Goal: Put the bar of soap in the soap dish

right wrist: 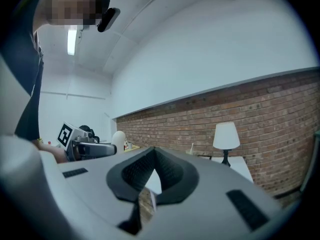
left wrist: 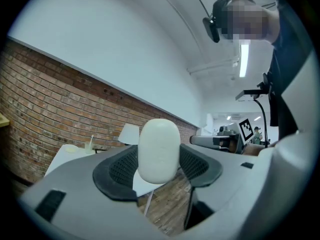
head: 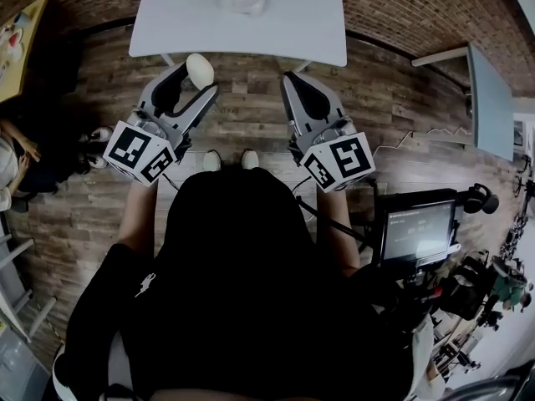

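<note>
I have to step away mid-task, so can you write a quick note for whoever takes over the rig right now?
Left tool: shut on the soap, held upright between the jaws, in the air short of the table.
Right tool: jaws together, nothing in them, held level beside the left one.
Dish: the pale object on the table looks like it, but it is too faint to be sure.
Done: soap picked up.
Left: carry the soap forward over the table, set it in the dish, open the left tool and pull back.
</note>
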